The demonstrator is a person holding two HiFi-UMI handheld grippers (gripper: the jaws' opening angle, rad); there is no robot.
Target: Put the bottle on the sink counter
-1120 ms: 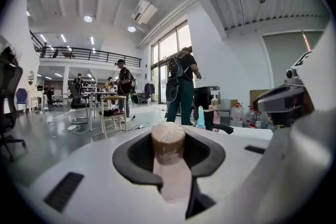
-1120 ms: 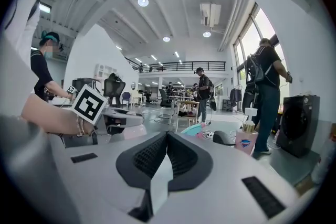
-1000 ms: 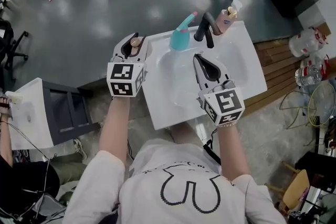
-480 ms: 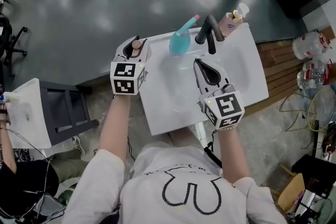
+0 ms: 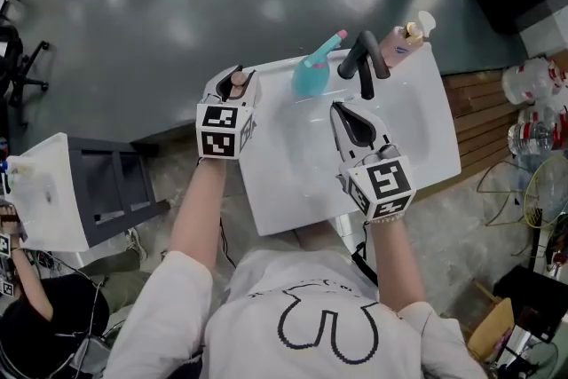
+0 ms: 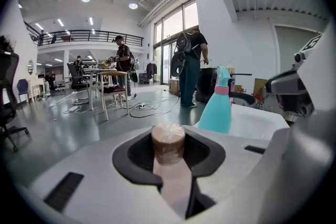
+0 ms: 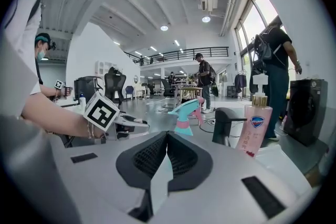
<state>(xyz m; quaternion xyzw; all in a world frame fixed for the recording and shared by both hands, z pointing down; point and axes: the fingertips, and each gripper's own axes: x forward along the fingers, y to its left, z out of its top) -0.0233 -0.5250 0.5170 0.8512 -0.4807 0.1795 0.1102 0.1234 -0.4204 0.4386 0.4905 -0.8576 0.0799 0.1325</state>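
A small bottle with a tan cap sits between the jaws of my left gripper, which is shut on it. The gripper is at the left rear corner of the white sink counter, just off its edge. In the left gripper view the bottle stands upright in the left gripper. My right gripper hovers over the basin in front of the faucet, shut with nothing in it. The right gripper view shows the right gripper with its pads pressed together.
At the back of the sink stand a teal spray bottle, a black faucet and a pink pump soap bottle. A grey stand with a white tray is at the left. Water jugs lie right.
The view has shifted a little. Both grippers keep about the same place relative to the sink, and the left one still holds the bottle.
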